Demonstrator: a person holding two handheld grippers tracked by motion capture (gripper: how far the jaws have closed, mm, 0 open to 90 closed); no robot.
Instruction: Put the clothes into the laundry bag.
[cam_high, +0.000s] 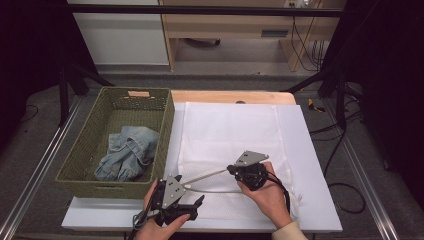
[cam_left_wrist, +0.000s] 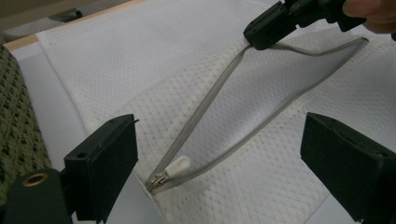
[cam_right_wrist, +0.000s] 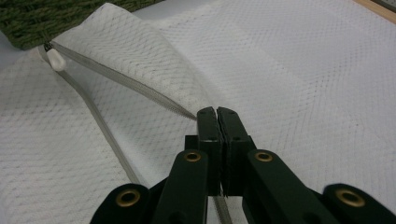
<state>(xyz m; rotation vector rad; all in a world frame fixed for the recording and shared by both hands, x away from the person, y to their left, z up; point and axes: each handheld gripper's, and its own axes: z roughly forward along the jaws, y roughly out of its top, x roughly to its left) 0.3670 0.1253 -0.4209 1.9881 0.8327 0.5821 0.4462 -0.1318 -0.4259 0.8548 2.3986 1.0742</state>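
A white mesh laundry bag (cam_high: 230, 145) lies flat on the white bench (cam_high: 310, 200), taking up the middle of the high view, its far edge near the wooden strip at the top of the bench. Its zipper (cam_left_wrist: 219, 88) is open along the near part of the bag, the two grey tapes spreading apart into a long slit. The white zipper pull (cam_left_wrist: 175, 168) sits at the slit's lower-left end, close to the bag's corner.

The right tongs (cam_high: 239, 170), lower centre of the high view, are closed tight on the upper zipper tape (cam_right_wrist: 140, 91), lifting that edge of mesh off the lower layer so the mouth gapes. In the right gripper view the two jaws meet with no gap, the tape running away to the upper left of the frame toward the pull.

The left tongs (cam_high: 192, 202) hover at the bottom left of centre in the high view, by the bench's near edge, jaws spread wide and holding nothing. In the left gripper view the pull lies between the two jaws, but whether it is level with them or farther off is hard to judge; nothing touches it.

A green woven basket (cam_high: 165, 135) stands just beside the bag's left edge, with folded denim jeans (cam_high: 127, 152) inside. To the right of the bag a strip of bare bench runs to the edge.
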